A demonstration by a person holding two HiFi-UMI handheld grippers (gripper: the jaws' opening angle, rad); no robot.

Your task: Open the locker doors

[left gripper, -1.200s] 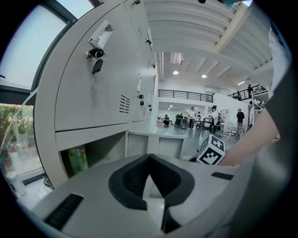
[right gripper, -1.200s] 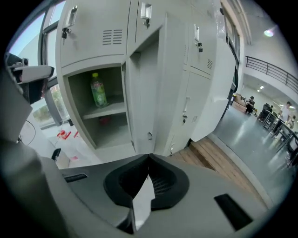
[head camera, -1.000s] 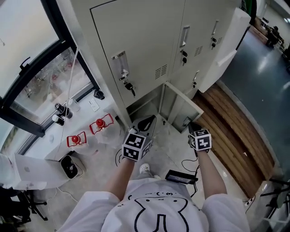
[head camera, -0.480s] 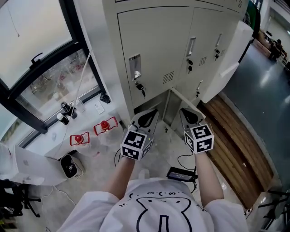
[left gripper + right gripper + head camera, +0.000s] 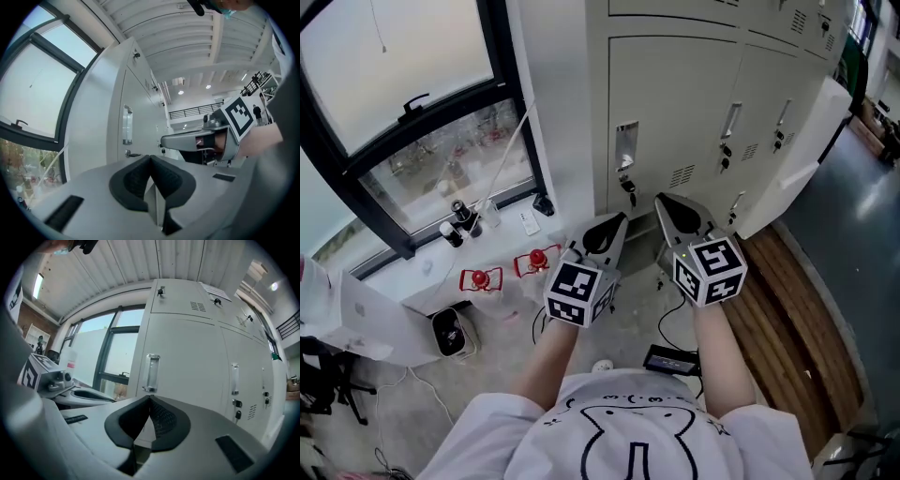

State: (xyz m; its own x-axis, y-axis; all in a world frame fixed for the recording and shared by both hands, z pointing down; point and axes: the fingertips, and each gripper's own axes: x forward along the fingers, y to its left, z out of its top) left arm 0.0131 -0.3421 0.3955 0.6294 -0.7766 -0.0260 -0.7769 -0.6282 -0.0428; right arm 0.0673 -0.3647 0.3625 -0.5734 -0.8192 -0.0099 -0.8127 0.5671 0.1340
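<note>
Cream steel locker door [image 5: 675, 103], mid row, is shut. Its handle [image 5: 625, 145], w/ key [image 5: 628, 186] just under it, is my ref pt. Both grippers have come up from the bottom-row door, which stood open a sec ago & can't be seen now. L gripper [image 5: 150, 158] is just below the handle, R gripper [image 5: 150, 400] below & to its right; neither touches it. Both sets of jaws are pressed together, nothing btwn them. Looks like the bottom door's done & this one's next; jaws need to open before taking the handle.
</note>
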